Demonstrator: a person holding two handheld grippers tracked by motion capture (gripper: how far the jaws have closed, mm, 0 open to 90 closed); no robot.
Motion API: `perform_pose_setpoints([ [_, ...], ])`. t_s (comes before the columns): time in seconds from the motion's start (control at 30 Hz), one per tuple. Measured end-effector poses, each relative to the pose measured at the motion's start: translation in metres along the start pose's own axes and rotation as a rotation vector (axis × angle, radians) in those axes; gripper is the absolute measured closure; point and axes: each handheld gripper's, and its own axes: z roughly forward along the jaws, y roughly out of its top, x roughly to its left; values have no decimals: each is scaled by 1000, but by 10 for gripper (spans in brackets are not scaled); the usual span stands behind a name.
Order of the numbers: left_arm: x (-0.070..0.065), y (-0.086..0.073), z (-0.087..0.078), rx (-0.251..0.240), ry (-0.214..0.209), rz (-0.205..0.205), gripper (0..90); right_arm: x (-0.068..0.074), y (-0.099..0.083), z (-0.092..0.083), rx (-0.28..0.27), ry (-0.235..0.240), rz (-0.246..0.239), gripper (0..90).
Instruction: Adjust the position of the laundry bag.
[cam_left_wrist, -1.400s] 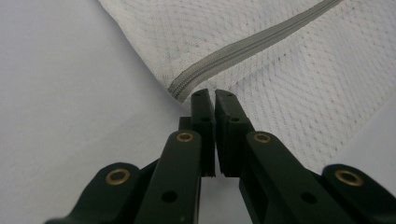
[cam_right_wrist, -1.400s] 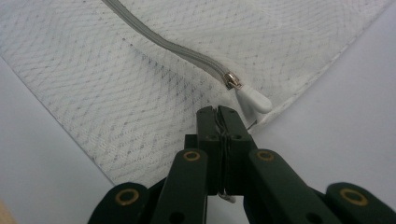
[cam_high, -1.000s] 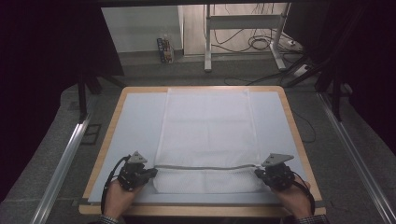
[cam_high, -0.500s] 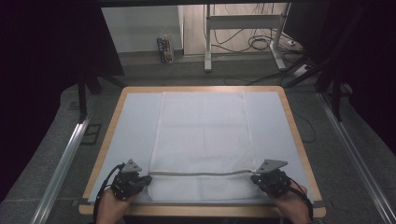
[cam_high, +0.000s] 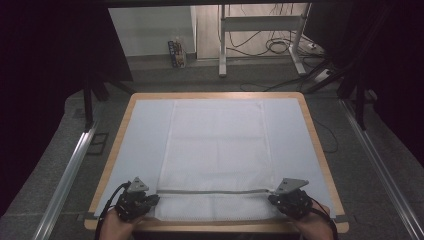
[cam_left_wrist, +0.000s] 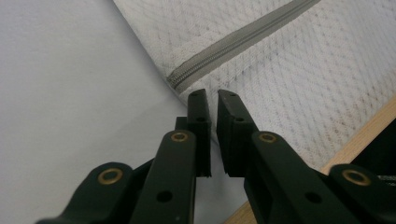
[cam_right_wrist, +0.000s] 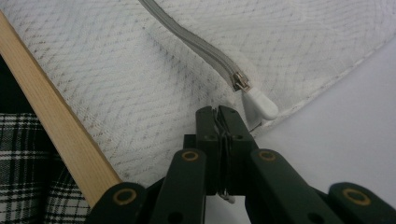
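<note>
A white mesh bag (cam_high: 217, 145) with a grey zipper (cam_high: 215, 191) lies flat on the pale mat (cam_high: 145, 135). Its near end reaches the table's front edge. My left gripper (cam_high: 152, 199) is at the bag's near left corner. In the left gripper view the left gripper (cam_left_wrist: 212, 95) has its jaws a narrow gap apart over the bag's side edge, just below the zipper's end (cam_left_wrist: 175, 79). My right gripper (cam_high: 274, 199) is at the near right corner. There the right gripper (cam_right_wrist: 218, 112) is shut on the mesh hem beside the white zipper pull (cam_right_wrist: 259, 105).
The table's wooden rim (cam_right_wrist: 56, 121) runs close beside both grippers. Plaid cloth (cam_right_wrist: 18, 163) shows beyond it. Metal rails (cam_high: 65, 175) flank the table on the floor. A desk frame (cam_high: 222, 40) and cables (cam_high: 280, 47) stand behind the far edge.
Both grippers have moved toward the near edge, drawing the bag's zipper end with them. The left jaws now stand slightly apart.
</note>
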Motion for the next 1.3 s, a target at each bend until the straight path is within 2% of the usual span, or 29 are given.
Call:
perform_pose_setpoints([
  [0.07, -1, 1, 0, -11, 18, 9, 770, 1, 0, -1, -10, -6, -15, 826],
  [0.17, -1, 1, -1, -27, 41, 17, 683, -1, 0, -4, -32, -13, -7, 762],
  [0.3, 1, 0, -3, -63, 46, 6, 533, -5, -4, -9, -52, -23, 16, 661],
  [0.5, 0, 1, 1, -72, 60, 13, 369, -10, -11, -13, -73, -36, 41, 504],
  [0.6, 1, 1, 2, -92, 42, 14, 279, -12, -13, -12, -80, -39, 50, 395],
  [0.67, 3, 1, 3, -106, 21, -2, 237, -15, -14, -11, -86, -39, 63, 311],
  [0.73, 5, 0, 4, -111, 17, -18, 182, -18, -16, -10, -103, -41, 81, 252],
  [0.8, 6, 0, 5, -93, 26, -27, 85, -22, -17, -10, -124, -38, 108, 206],
  [0.9, 4, 0, 7, -66, 40, -3, 51, -27, -19, -10, -152, -30, 167, 157],
  [0.97, 3, 1, 7, -66, 36, 1, 39, -29, -19, -10, -158, -28, 186, 141],
  [1.2, 5, 0, 6, -70, 50, 4, 26, -29, -19, -8, -161, -30, 182, 85],
  [1.3, 5, 0, 6, -68, 55, 4, 20, -29, -19, -7, -160, -16, 185, 60],
])
